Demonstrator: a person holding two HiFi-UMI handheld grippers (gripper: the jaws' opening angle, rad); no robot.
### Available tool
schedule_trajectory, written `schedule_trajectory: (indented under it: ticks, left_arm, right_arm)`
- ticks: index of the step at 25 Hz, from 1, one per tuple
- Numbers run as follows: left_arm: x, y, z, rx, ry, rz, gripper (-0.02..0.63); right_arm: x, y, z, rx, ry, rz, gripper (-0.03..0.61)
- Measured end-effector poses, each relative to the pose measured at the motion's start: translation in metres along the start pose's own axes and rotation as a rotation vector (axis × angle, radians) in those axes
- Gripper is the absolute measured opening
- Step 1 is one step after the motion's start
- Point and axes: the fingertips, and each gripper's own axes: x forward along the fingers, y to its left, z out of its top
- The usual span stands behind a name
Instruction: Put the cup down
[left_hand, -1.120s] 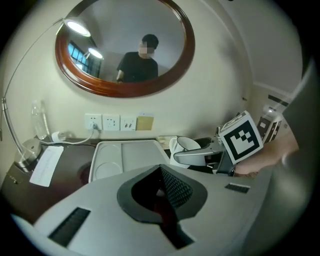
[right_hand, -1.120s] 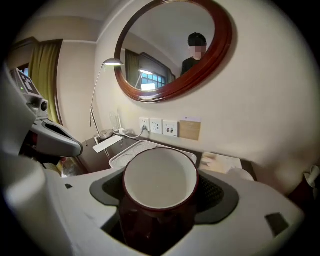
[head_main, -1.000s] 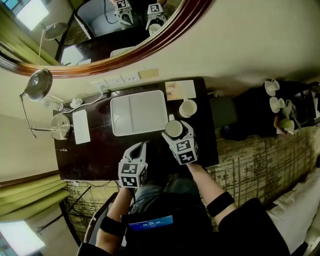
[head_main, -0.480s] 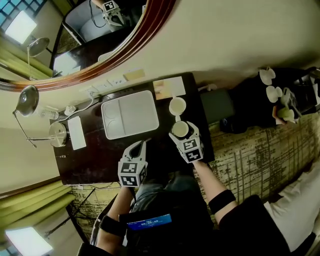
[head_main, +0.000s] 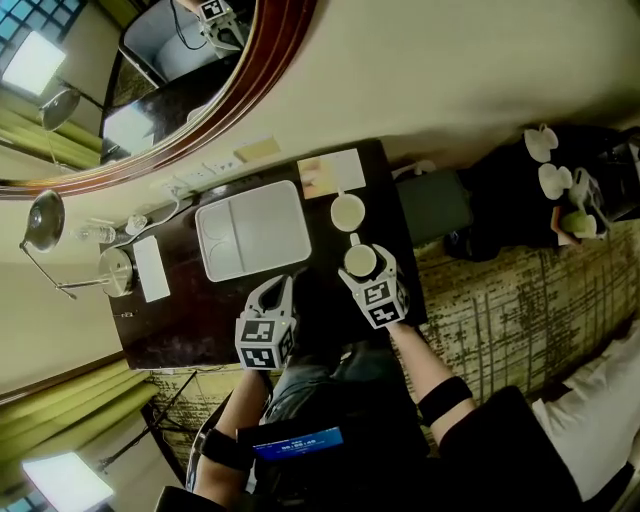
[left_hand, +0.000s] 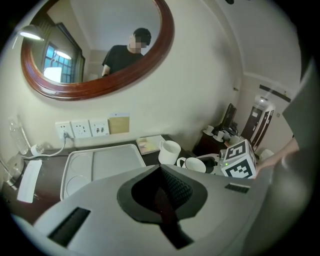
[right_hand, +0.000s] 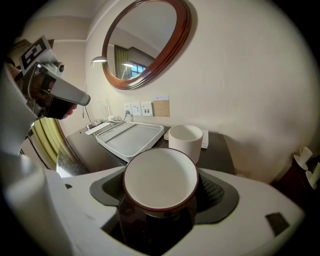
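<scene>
Cup (right_hand: 160, 182), white inside, clamped in right gripper (head_main: 360, 265) near white mug (head_main: 347, 212); left gripper (head_main: 280, 288) closed.

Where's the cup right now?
The cup is gripped in the right hand-held gripper. In the head view it is at the desk's right end, just in front of the white mug and right of the tray.

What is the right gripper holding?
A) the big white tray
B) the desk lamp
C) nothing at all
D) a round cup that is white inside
D: in the right gripper view, the right gripper has its jaws pressed on both sides of the cup, which is dark outside and white inside.
</scene>
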Motion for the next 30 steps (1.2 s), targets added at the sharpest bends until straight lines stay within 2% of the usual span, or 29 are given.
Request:
schedule_trajectory:
  ticks: [6,13,18,20,25,30]
  left_arm:
    - [0.011,-0.014,0.011,0.015,0.010,-0.017,0.005]
    - [0.014,-0.019,0.015,0.027,0.009,-0.015,0.005]
    - [0.008,-0.023,0.015,0.032,-0.004,-0.018,0.005]
    - [0.004,-0.023,0.013,0.031,-0.009,-0.019,0.005]
    - [-0.007,-0.023,0.016,0.012,-0.038,-0.026,0.005]
    - [-0.023,-0.024,0.033,0.006,-0.119,-0.031,0.005]
  right_arm:
    - [0.006,-0.008,-0.018,0.000,0.005,-0.001,0.405]
    - [0.005,-0.006,-0.023,-0.032,0.003,-0.002,0.408]
    - [0.005,-0.005,-0.028,-0.013,0.019,-0.004,0.414]
    - [0.002,-0.006,-0.025,-0.008,0.011,-0.018,0.456]
    - [-0.017,-0.006,-0.006,-0.037,-0.011,-0.042,0.460]
    - [-0.054,-0.009,0.020,0.013,-0.020,-0.065,0.456]
